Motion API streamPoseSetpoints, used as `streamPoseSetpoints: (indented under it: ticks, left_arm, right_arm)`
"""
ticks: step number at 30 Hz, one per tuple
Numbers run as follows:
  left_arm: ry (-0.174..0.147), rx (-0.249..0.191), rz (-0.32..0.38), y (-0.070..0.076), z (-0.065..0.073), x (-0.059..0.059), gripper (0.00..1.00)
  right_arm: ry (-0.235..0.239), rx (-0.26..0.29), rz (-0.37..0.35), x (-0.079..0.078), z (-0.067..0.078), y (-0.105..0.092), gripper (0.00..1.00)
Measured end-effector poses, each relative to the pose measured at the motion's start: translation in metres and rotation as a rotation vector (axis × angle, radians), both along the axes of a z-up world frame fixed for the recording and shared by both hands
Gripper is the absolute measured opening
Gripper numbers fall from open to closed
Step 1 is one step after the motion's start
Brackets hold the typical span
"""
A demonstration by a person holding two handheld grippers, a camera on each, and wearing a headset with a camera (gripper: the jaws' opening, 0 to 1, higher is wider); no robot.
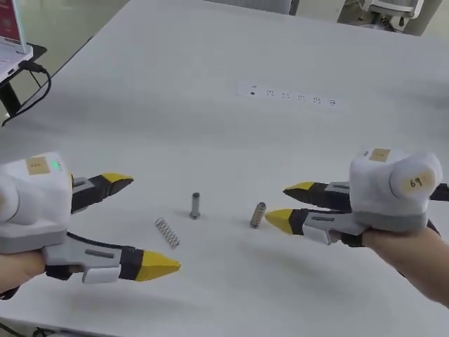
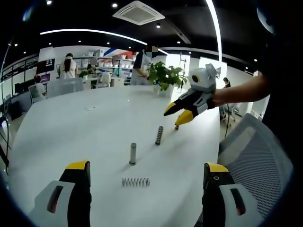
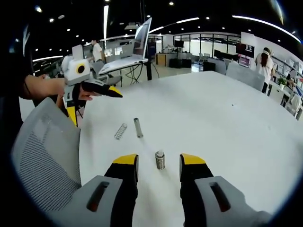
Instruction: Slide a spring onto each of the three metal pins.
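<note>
Since the loose spring (image 1: 167,232) lying low centre on the bench (image 1: 210,140) looks light, springy and apt to roll, I'd pinch it mid-coil, gently. Beside it stands a bare pin (image 1: 195,205); the left gripper (image 1: 151,223) and right gripper (image 1: 278,202) both gape, empty.

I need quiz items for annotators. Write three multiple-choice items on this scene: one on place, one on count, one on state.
1. The loose spring lies: A) flat on the table B) over a pin C) on the laptop
2. Pins wearing a spring: A) none B) one C) three
3. The right tongs are: A) open B) shut on a pin C) shut on a spring
Key: 1A, it lies beside the bare pin; 2B, just the sprung pin; 3A, a gap parts the tips.
</note>
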State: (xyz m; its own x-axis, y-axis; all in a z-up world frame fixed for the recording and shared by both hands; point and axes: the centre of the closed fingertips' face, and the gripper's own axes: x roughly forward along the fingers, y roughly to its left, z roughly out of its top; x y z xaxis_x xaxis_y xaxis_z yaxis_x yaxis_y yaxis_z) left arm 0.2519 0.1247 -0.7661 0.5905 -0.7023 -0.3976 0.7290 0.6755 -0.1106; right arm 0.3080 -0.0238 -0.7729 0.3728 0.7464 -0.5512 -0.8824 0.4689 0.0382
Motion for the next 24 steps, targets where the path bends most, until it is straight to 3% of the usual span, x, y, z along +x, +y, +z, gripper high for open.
streamPoseSetpoints:
  ticks: [10, 16, 24]
  left_arm:
    - [-0.005, -0.003, -0.006, -0.002, 0.003, 0.001, 0.97]
    - [-0.003, -0.002, -0.004, -0.001, 0.003, 0.001, 0.96]
    - [-0.002, -0.011, -0.003, -0.004, 0.003, 0.000, 0.97]
  right_arm:
    - [-0.001, 0.029, -0.013, -0.012, 0.008, -0.004, 0.32]
    - [0.017, 0.039, -0.033, -0.017, 0.005, -0.013, 0.33]
    - [0.055, 0.044, -0.037, -0.036, -0.005, -0.016, 0.33]
